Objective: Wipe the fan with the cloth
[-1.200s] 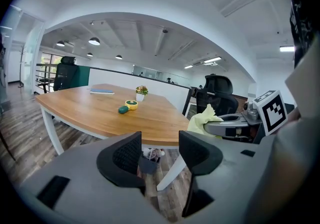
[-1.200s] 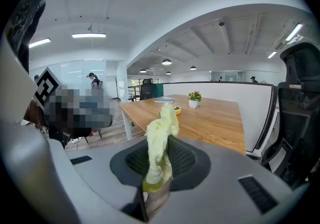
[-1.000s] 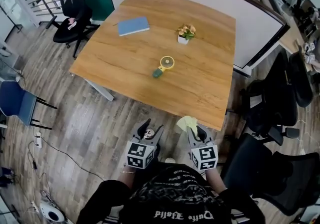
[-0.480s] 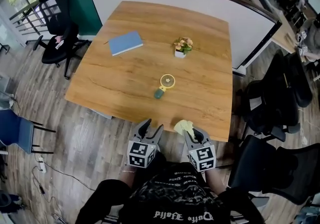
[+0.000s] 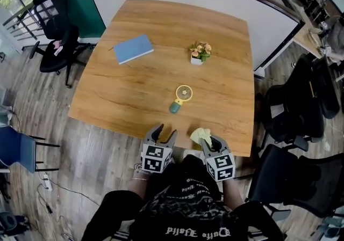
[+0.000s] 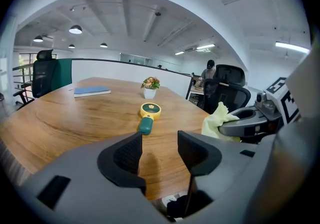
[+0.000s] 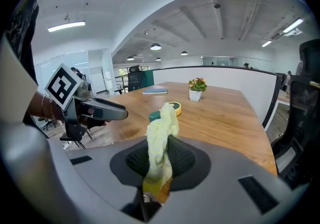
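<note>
A small hand fan with a yellow round head and a green handle lies flat on the wooden table, a little way in from its near edge. It also shows in the left gripper view as the fan and in the right gripper view as the fan, partly behind the cloth. My left gripper stands open over the table's near edge with nothing between its jaws. My right gripper is shut on a pale yellow cloth, which sticks up from the jaws as the cloth.
A blue notebook lies at the table's far left. A small white pot of flowers stands beyond the fan. Black office chairs crowd the right side, and another chair stands at the far left. A white partition bounds the table's far side.
Both grippers have come forward from in front of the table to its near edge, the right one carrying the cloth. The fan has not moved on the table.
</note>
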Demonstrator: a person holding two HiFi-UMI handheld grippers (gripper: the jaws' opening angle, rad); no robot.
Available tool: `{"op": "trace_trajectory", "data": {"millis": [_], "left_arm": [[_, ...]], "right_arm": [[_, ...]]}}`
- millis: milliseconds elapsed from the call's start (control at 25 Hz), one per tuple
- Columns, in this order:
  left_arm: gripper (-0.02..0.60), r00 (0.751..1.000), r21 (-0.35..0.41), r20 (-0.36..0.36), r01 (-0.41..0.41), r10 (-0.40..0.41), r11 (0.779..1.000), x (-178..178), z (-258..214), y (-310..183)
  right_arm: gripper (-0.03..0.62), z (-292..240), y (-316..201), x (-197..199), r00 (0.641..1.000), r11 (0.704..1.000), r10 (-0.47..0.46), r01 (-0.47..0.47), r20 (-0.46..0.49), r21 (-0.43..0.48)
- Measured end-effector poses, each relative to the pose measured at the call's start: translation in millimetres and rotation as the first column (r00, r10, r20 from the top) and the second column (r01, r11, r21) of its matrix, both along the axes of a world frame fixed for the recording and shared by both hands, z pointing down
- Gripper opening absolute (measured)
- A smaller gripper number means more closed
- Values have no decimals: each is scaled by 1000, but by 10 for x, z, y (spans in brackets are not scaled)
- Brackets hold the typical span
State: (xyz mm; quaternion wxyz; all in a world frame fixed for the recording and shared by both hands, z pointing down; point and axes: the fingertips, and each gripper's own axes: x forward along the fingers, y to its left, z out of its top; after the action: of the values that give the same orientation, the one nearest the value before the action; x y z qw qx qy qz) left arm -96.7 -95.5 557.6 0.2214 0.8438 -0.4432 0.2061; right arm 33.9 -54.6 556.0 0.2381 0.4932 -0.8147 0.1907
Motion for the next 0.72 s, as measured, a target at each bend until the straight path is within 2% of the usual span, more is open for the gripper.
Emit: {"op": "trace_trajectory", "data": {"millis": [160, 360, 720], "left_arm": [[238, 999, -35, 38, 4, -3, 999, 33, 120, -245], [238, 996, -60, 91, 6, -1, 998, 95, 209, -474], [238, 977, -89, 209, -18, 36, 996, 217, 459, -854]], "right_arm": [[72, 42, -175, -62, 998, 998, -55, 54, -17, -18], [73, 16, -396, -14, 997, 997, -78, 77, -18, -20], [72, 117, -582, 232, 997, 998, -57, 55, -49, -30]]}}
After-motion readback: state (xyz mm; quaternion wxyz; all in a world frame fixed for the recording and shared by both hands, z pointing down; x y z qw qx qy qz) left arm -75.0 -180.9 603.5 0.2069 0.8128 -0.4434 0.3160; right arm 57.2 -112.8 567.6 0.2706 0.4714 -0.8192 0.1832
